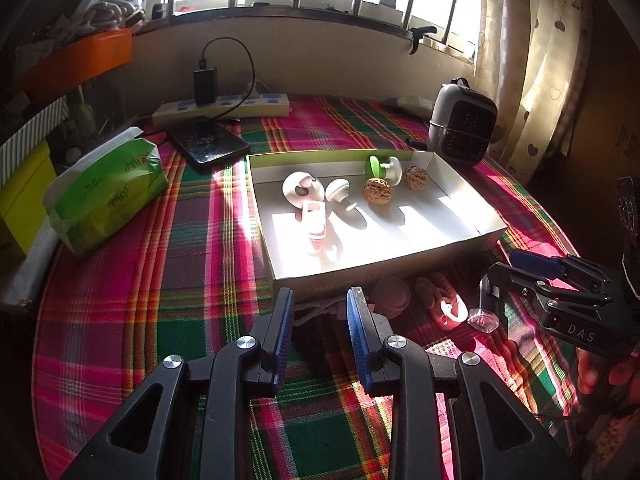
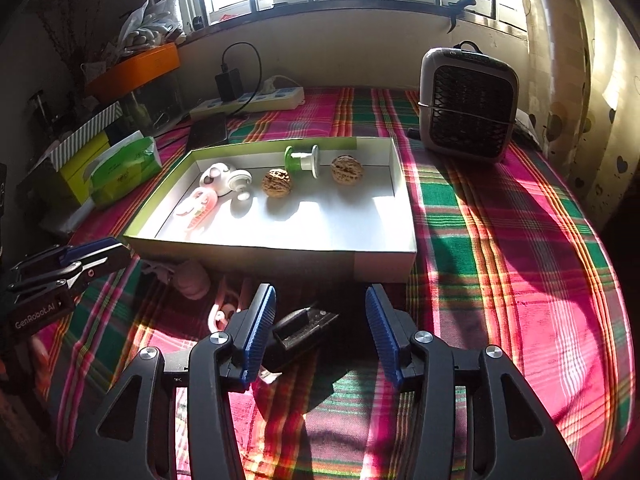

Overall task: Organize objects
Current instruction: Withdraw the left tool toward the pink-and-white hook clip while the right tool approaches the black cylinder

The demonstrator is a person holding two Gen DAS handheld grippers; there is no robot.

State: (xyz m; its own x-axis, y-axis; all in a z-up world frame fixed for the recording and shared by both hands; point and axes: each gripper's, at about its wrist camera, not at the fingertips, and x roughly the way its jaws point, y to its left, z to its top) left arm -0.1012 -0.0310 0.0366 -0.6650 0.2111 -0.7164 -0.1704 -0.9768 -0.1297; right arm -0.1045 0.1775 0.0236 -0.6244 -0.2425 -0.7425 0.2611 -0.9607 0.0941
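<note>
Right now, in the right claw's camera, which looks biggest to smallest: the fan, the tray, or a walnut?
1. The tray looks largest; it spans the middle of the picture.
2. The fan, behind the tray's right corner. It stands farther from the camera, so its true size is unsure.
3. The walnut inside the tray, clearly smallest.

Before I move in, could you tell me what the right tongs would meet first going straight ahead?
Probably the small black object on the cloth between the open right tongs; beyond it, the box's near wall.
</note>
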